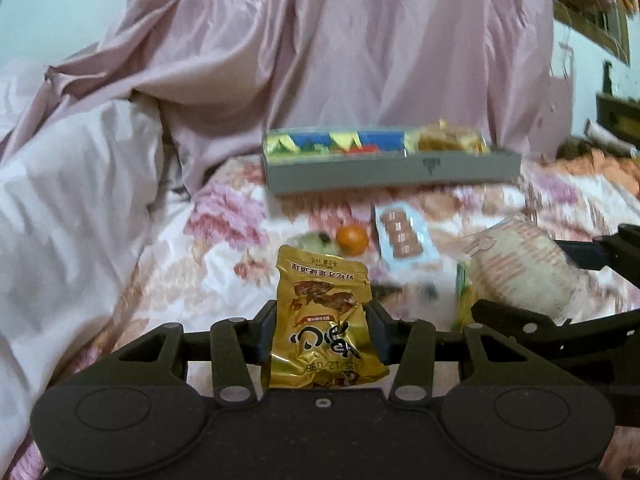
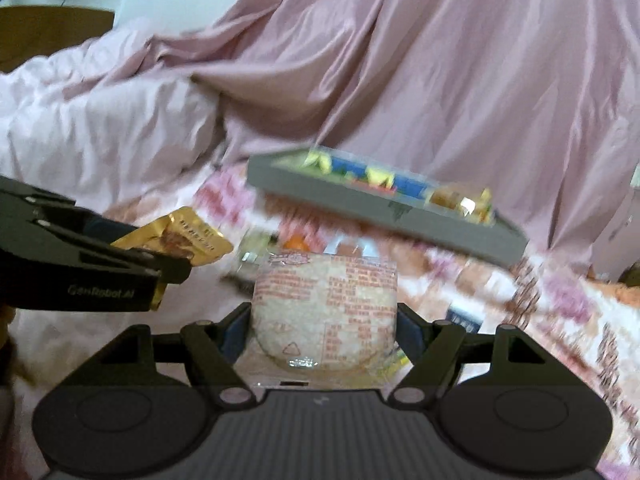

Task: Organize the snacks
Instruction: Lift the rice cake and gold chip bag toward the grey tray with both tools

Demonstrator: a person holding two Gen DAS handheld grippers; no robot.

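Note:
My left gripper (image 1: 322, 330) is shut on a gold snack packet (image 1: 322, 320), held upright above the floral bedsheet; the same gold packet (image 2: 188, 236) shows at the left of the right wrist view. My right gripper (image 2: 324, 328) is shut on a round rice cake pack (image 2: 326, 304) in clear wrap with red print; the rice cake pack (image 1: 524, 268) also appears at the right of the left wrist view. A grey snack box (image 1: 392, 168) lies ahead on the bed, holding blue-and-yellow packets and golden ones. The grey box (image 2: 384, 208) looks tilted in the right wrist view.
On the floral sheet (image 1: 224, 216) lie a small orange (image 1: 351, 240), a pale blue biscuit pack (image 1: 404, 236) and a green item partly hidden behind the gold packet. A pink quilt (image 1: 320, 48) is heaped behind the box, and a white duvet (image 1: 68, 184) rises at the left.

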